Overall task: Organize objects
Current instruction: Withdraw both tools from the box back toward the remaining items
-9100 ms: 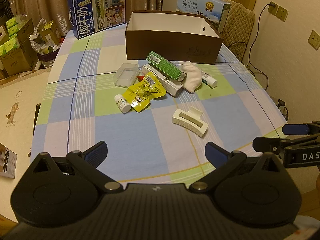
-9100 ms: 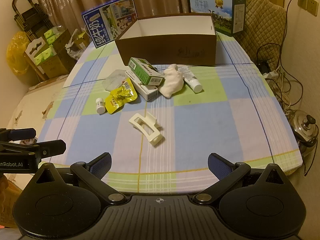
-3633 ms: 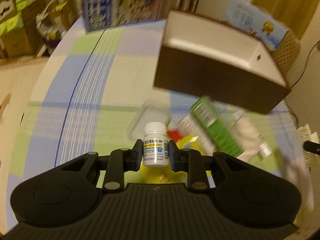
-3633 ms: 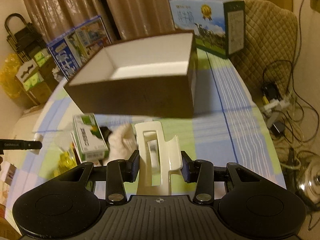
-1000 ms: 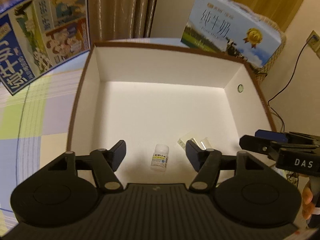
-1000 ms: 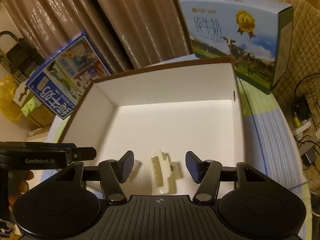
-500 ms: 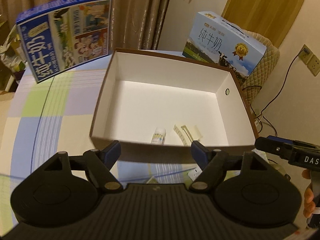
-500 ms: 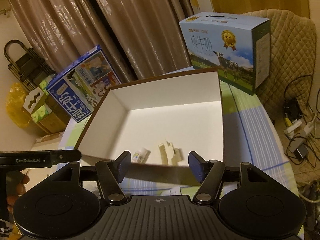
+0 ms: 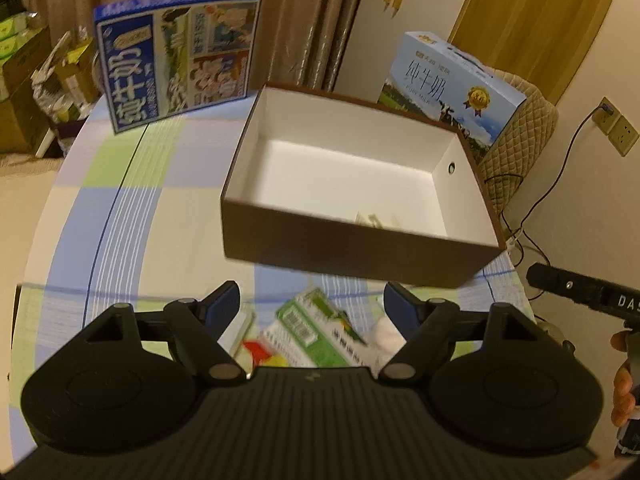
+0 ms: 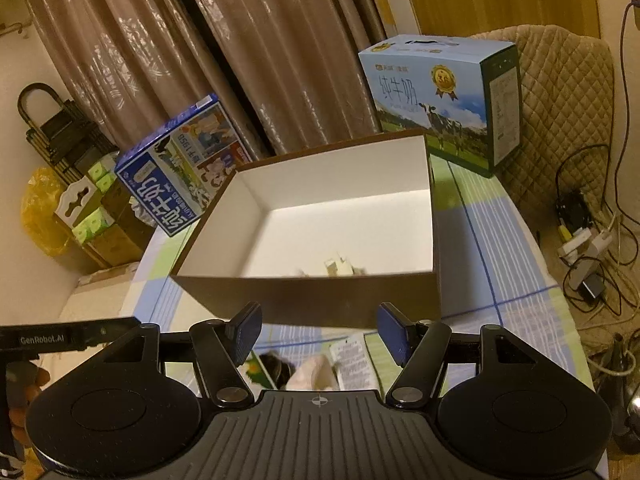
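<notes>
Both my tongs stand open with nothing between them: the left gripper [image 9: 312, 300], whose jaws have just been widening, and the right gripper [image 10: 319, 330], which hangs just short of the brown box [image 9: 352, 254]. I judge both are freed for the next pick. Inside the box, against its near wall, I see only the top of a cream hair clip [image 10: 339, 267]. A green carton [image 9: 316, 330] and a white cloth [image 10: 316, 374] wait on the checked tablecloth [image 9: 120, 208] below my tongs.
</notes>
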The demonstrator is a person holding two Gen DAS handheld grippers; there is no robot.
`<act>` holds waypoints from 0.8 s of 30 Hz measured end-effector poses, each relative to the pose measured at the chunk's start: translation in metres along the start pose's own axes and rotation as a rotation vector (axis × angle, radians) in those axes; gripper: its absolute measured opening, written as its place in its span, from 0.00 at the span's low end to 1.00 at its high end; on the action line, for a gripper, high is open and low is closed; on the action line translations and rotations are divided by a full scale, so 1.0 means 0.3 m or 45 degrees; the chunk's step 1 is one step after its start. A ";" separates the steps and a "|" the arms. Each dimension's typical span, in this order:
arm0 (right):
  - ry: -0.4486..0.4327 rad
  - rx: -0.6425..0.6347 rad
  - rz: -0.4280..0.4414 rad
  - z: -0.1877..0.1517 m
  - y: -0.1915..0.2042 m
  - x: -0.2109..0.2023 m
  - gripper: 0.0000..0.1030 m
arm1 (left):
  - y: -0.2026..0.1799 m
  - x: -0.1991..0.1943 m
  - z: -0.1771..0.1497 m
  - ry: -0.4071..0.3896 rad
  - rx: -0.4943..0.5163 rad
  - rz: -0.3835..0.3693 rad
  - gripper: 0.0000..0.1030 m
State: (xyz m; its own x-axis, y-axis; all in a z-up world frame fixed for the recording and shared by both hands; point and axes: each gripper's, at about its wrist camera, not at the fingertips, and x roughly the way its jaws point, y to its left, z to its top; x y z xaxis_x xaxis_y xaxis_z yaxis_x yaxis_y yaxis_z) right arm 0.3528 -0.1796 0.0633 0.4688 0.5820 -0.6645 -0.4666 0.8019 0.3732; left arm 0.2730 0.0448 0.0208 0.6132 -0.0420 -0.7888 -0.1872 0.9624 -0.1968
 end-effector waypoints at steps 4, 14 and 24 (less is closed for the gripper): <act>0.010 0.008 0.005 -0.031 -0.002 -0.020 0.60 | 0.016 -0.031 -0.052 0.009 -0.016 0.013 0.73; 0.036 -0.006 -0.011 -0.102 -0.002 -0.062 0.59 | 0.040 -0.108 -0.135 -0.012 -0.050 0.063 0.73; 0.085 -0.020 -0.006 -0.149 -0.003 -0.064 0.59 | 0.071 -0.113 -0.215 0.029 -0.074 0.087 0.73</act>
State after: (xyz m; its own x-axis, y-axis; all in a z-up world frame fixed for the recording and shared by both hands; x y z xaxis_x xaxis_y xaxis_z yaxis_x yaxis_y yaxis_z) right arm 0.3107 -0.1975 0.0468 0.4200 0.5677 -0.7080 -0.4764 0.8019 0.3605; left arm 0.1985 0.0495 0.0058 0.5800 0.0164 -0.8145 -0.2727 0.9460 -0.1751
